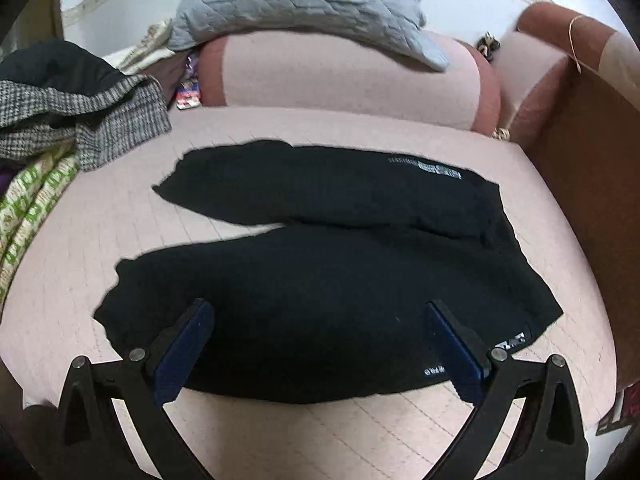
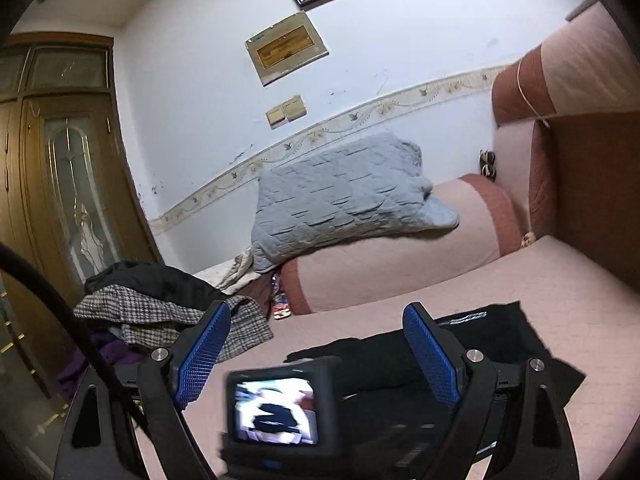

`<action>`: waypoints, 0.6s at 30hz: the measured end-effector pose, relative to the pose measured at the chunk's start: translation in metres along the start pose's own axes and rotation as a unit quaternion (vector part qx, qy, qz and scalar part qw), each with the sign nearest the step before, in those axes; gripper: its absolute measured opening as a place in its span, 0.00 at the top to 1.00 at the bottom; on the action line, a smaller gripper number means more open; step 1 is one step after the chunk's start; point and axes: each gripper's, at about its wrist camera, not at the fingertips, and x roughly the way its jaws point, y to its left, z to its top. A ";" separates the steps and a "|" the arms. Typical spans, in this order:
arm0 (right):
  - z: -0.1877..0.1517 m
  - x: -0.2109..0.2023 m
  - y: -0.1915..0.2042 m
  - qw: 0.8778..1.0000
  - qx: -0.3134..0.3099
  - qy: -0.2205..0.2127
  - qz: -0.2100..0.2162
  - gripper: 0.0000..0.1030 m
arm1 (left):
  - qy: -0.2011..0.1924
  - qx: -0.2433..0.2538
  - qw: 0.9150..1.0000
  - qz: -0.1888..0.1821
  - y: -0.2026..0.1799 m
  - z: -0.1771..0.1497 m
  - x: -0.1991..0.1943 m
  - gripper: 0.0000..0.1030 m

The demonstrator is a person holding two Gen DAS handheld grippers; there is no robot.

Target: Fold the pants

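Two grippers we held over the black pants (image 1: 320, 248), which lay flat on the pink bed cover (image 1: 120, 216). Our left gripper (image 1: 320, 312) hung above the pants' nearer leg, jaws spread wide, pinching nothing. Our right gripper (image 2: 316, 320) sat behind it, jaws likewise spread, with the grey pillow (image 2: 344, 192) beyond the pants.
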 end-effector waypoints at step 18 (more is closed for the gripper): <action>0.008 0.081 -0.145 0.971 -0.067 0.166 -0.156 0.03 | -0.070 0.018 0.996 -0.050 0.115 0.035 0.001 0.00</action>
